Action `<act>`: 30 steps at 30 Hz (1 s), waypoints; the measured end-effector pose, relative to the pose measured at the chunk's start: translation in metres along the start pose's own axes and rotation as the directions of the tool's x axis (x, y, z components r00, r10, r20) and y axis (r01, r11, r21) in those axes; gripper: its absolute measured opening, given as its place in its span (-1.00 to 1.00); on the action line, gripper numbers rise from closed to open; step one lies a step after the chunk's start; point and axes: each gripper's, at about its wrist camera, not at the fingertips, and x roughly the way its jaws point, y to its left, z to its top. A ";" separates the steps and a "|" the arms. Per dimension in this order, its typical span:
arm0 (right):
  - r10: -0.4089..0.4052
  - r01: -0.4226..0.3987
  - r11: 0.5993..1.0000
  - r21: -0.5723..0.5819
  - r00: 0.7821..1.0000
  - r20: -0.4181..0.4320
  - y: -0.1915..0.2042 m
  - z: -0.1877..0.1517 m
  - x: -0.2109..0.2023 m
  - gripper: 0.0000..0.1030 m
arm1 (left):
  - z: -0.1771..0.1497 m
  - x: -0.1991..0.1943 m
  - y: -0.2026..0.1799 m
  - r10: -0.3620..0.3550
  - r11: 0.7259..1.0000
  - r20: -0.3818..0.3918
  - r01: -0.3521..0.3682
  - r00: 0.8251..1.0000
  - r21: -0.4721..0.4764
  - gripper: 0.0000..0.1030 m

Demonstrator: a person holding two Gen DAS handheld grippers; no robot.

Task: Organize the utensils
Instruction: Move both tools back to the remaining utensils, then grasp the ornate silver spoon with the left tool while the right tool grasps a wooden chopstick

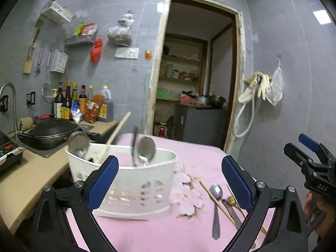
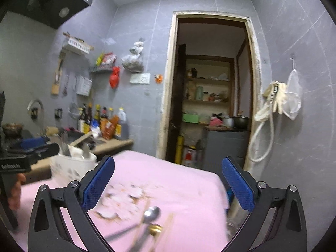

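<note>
We are looking from the left wrist low over the pink surface [image 1: 189, 155], facing the grey wall and the doorway [image 1: 199, 67], with the white utensil holder [image 1: 126, 180] close between our fingers [image 1: 103, 180]. From the right wrist we are facing the same doorway [image 2: 212, 88] (a little further right), the holder [image 2: 71, 168] sitting off at the left edge. Both views are sharing the surface, the loose spoon [image 1: 216, 205] [image 2: 151, 214], the holder and the bottle-lined counter [image 1: 42, 172].
</note>
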 end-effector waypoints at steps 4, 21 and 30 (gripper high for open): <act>-0.040 0.040 0.999 0.000 0.997 -0.068 -0.017 -0.013 0.000 1.00 | -0.010 0.016 -0.015 -0.039 0.999 -0.070 0.040 0.997 0.009 0.87; 0.071 -0.043 0.996 0.073 0.894 -0.442 -0.038 -0.070 0.044 0.43 | -0.054 0.100 -0.064 -0.075 0.980 -0.478 0.154 0.875 0.128 0.76; 0.189 -0.146 0.982 0.120 0.787 -0.587 -0.030 -0.092 0.068 -0.22 | -0.082 0.142 -0.078 -0.084 0.959 -0.686 0.245 0.723 0.141 -0.15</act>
